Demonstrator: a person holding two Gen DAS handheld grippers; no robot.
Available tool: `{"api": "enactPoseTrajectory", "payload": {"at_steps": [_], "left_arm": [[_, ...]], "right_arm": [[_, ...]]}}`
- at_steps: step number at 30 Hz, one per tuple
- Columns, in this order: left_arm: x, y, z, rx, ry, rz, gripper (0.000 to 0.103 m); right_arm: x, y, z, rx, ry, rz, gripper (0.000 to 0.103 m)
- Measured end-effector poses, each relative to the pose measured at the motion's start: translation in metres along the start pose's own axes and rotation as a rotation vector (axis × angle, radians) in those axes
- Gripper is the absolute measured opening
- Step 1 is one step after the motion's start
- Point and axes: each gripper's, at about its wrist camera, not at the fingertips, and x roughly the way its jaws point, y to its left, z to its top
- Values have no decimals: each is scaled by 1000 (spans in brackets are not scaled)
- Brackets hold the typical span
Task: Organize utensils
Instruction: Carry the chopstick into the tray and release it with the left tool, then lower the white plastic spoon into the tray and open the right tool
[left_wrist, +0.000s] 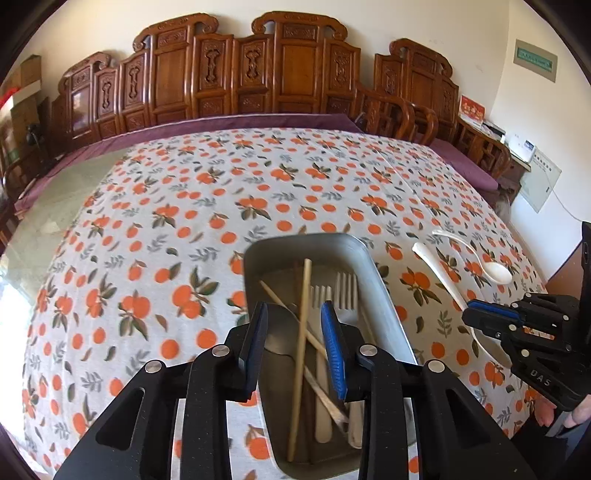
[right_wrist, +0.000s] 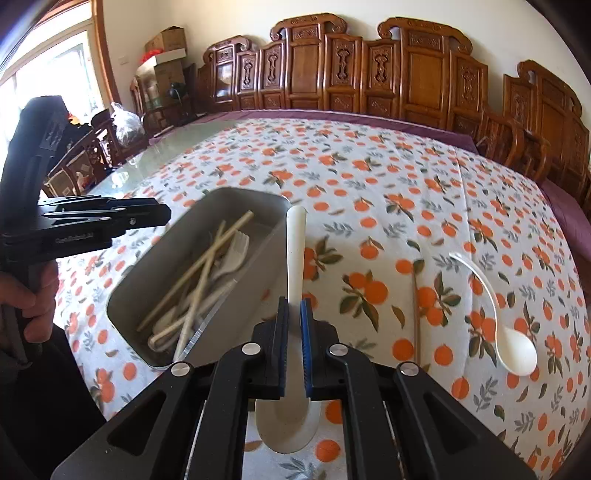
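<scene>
My left gripper (left_wrist: 293, 308) stands open above the grey metal tray (left_wrist: 295, 243), with nothing between its blue pads. In the tray lie wooden chopsticks (left_wrist: 304, 280) and pale forks (left_wrist: 345, 291). My right gripper (right_wrist: 294, 306) is shut on the handle of a long white spoon (right_wrist: 295, 251), just right of the tray (right_wrist: 207, 201); the spoon's bowl shows below the fingers, close over the cloth. The left wrist view has the right gripper (left_wrist: 471, 312) and that spoon (left_wrist: 436, 269) at the right. A second, curved white spoon (right_wrist: 513, 350) lies on the cloth further right. The left gripper (right_wrist: 162, 216) hovers over the tray's left side.
An orange-patterned cloth (right_wrist: 369, 166) covers the table, with bare glass (right_wrist: 147, 170) at its left. One thin chopstick (right_wrist: 416, 314) lies on the cloth between the two spoons. Carved wooden chairs (right_wrist: 424, 74) line the far side. A hand (right_wrist: 33, 295) holds the left gripper's handle.
</scene>
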Motion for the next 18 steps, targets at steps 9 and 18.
{"api": "enactPoseTrajectory", "payload": {"at_steps": [9,18], "left_arm": [[-18,23,7,-29,-61,30,54],[-18,48,7,-62,-52,42,59]], "right_arm": [[5,28,22,23,-17,50,8],[34,62,42,11,4,87,8]]}}
